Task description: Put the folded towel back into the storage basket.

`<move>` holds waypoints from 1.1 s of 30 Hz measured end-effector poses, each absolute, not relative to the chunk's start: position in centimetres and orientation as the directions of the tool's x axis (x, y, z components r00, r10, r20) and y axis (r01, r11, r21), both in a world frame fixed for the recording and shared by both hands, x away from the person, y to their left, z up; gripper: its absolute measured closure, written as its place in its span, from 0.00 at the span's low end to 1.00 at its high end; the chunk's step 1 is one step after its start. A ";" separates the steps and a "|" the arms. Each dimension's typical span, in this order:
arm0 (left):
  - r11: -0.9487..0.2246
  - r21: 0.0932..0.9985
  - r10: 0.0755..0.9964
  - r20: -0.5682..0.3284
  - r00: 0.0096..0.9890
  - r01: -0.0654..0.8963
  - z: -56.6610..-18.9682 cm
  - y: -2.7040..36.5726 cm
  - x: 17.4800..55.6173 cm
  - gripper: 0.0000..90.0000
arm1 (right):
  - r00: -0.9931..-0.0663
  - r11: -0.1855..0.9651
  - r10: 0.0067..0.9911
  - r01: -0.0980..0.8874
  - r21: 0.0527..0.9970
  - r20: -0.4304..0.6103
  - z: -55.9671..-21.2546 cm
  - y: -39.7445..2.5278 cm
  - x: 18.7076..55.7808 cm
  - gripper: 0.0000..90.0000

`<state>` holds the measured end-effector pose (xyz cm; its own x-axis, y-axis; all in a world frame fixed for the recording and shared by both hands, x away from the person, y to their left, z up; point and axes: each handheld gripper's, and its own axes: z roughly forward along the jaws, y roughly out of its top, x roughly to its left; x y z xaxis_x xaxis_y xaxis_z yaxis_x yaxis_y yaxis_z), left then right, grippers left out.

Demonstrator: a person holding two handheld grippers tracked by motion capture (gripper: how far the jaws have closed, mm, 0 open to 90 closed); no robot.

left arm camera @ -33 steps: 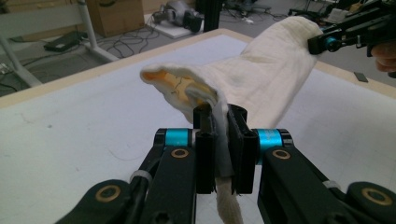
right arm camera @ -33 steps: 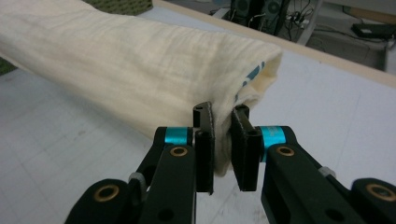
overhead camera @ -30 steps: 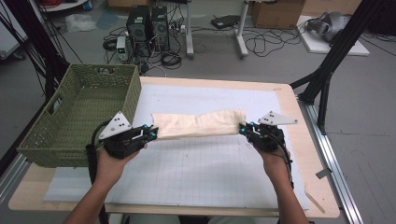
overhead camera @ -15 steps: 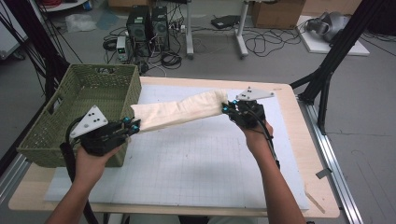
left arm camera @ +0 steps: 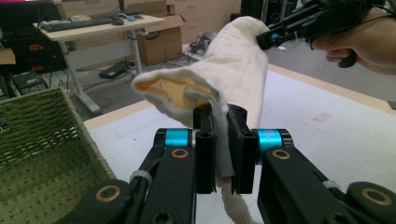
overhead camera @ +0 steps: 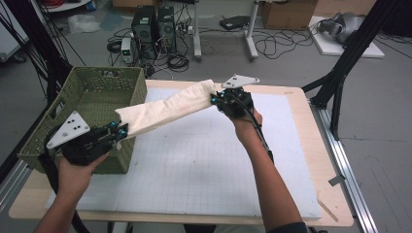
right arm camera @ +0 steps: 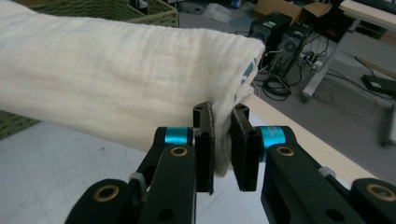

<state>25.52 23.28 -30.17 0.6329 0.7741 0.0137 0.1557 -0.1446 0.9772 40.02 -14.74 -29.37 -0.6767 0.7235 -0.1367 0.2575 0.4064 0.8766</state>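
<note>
The room is a workshop with a grey floor, where two computer towers (overhead camera: 154, 25) and many loose cables (overhead camera: 272, 43) lie behind the work place. In the middle stands a wooden tabletop (overhead camera: 316, 160), and a white mat with a fine grid (overhead camera: 204, 170) covers most of it. At the left edge of the tabletop sits a green woven basket (overhead camera: 92, 97), open at the top, and it reaches partly over the mat.

A long cream towel (overhead camera: 165, 109), folded or rolled into a thick strip, hangs in the air above the tabletop. It runs in a slope from its low end near the front right corner of the basket up to its high end over the far part of the mat. It does not touch the mat. In the left gripper view the near end of the towel is open a little, and a yellowish inside shows there.

The left gripper (overhead camera: 121, 132) is low, just beside the front wall of the basket, and its fingers (left arm camera: 205, 154) are narrow and pinch the lower end of the towel between them. The right gripper (overhead camera: 214, 99) is higher and farther back, well apart from the left one. Its fingers (right arm camera: 204, 154) are also narrow and clamp the upper end of the towel, where some blue marks show on the cloth.
</note>
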 end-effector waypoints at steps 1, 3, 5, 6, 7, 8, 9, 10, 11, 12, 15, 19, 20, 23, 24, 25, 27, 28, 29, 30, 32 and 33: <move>-0.146 0.977 0.776 0.016 0.630 0.155 -30.2 23.5 25.4 0.92 | -0.680 0.408 0.720 0.253 0.877 -0.139 -29.2 -14.3 40.3 0.90; -0.144 0.977 0.782 0.016 0.623 0.155 -30.1 23.9 25.2 0.92 | -0.685 0.406 0.716 0.250 0.879 -0.136 -28.9 -13.5 40.8 0.90; -0.139 0.978 0.788 0.015 0.615 0.154 -30.1 24.4 25.0 0.92 | -0.690 0.411 0.710 0.244 0.878 -0.140 -28.6 -12.5 41.4 0.90; -0.137 0.979 0.791 0.015 0.611 0.153 -30.1 24.7 24.9 0.92 | -0.693 0.416 0.706 0.241 0.877 -0.144 -28.4 -12.0 41.6 0.90; -0.133 0.979 0.795 0.013 0.607 0.152 -30.1 25.0 24.8 0.92 | -0.695 0.418 0.704 0.237 0.877 -0.148 -28.2 -11.4 41.8 0.90; -0.134 0.979 0.796 0.015 0.605 0.152 -30.1 25.2 24.7 0.92 | -0.699 0.423 0.699 0.231 0.876 -0.153 -28.0 -11.0 42.0 0.90; -0.133 0.980 0.800 0.016 0.600 0.150 -30.1 25.5 24.6 0.92 | -0.702 0.428 0.695 0.229 0.874 -0.157 -27.8 -10.5 42.2 0.90; -0.132 0.980 0.803 0.018 0.596 0.149 -30.0 25.8 24.5 0.92 | -0.704 0.434 0.691 0.222 0.873 -0.164 -27.6 -9.9 42.4 0.90; -0.128 0.981 0.808 0.017 0.589 0.148 -30.0 26.1 24.4 0.92 | -0.707 0.440 0.686 0.215 0.872 -0.172 -27.5 -9.4 42.5 0.90; -0.127 0.981 0.811 0.018 0.584 0.145 -30.0 26.4 24.3 0.92 | -0.711 0.447 0.680 0.210 0.870 -0.178 -27.3 -8.9 42.7 0.90; -0.121 0.982 0.821 0.016 0.570 0.146 -29.9 27.3 24.0 0.92 | -0.719 0.462 0.667 0.191 0.866 -0.197 -26.7 -7.2 43.2 0.90; -0.114 0.983 0.835 0.017 0.550 0.143 -30.0 28.3 23.5 0.92 | -0.732 0.480 0.649 0.181 0.858 -0.208 -26.2 -5.0 43.8 0.90; -0.117 0.982 0.838 0.019 0.546 0.145 -30.0 28.6 23.3 0.92 | -0.732 0.479 0.648 0.175 0.860 -0.212 -26.0 -4.5 43.9 0.90; -0.115 0.983 0.847 0.022 0.531 0.143 -30.0 29.4 23.0 0.92 | -0.741 0.479 0.637 0.167 0.862 -0.211 -25.7 -3.2 44.1 0.90; -0.113 0.983 0.851 0.022 0.525 0.143 -29.9 29.7 22.9 0.92 | -0.745 0.486 0.631 0.162 0.859 -0.217 -25.6 -2.6 44.3 0.90; -0.112 0.983 0.854 0.022 0.519 0.143 -29.9 30.0 22.8 0.92 | -0.747 0.488 0.627 0.157 0.858 -0.220 -25.5 -2.1 44.4 0.90; -0.112 0.983 0.862 0.025 0.506 0.143 -29.9 30.5 22.6 0.92 | -0.753 0.496 0.619 0.154 0.855 -0.224 -25.4 -1.0 44.7 0.90; -0.112 0.983 0.867 0.027 0.498 0.142 -29.9 30.7 22.5 0.92 | -0.757 0.501 0.612 0.148 0.853 -0.229 -25.4 -0.6 44.8 0.90; -0.113 0.983 0.871 0.029 0.490 0.142 -30.0 30.9 22.3 0.92 | -0.758 0.506 0.610 0.149 0.850 -0.230 -25.4 -0.1 44.9 0.90; -0.112 0.984 0.876 0.031 0.481 0.141 -30.0 31.2 22.2 0.92 | -0.761 0.509 0.606 0.147 0.848 -0.232 -25.4 0.4 45.1 0.90; -0.108 0.984 0.885 0.032 0.465 0.139 -30.0 31.7 22.0 0.92 | -0.767 0.515 0.598 0.146 0.845 -0.233 -25.4 1.4 45.3 0.90; -0.107 0.985 0.887 0.032 0.460 0.138 -30.1 32.0 21.8 0.92 | -0.771 0.518 0.592 0.141 0.844 -0.234 -25.4 2.0 45.4 0.90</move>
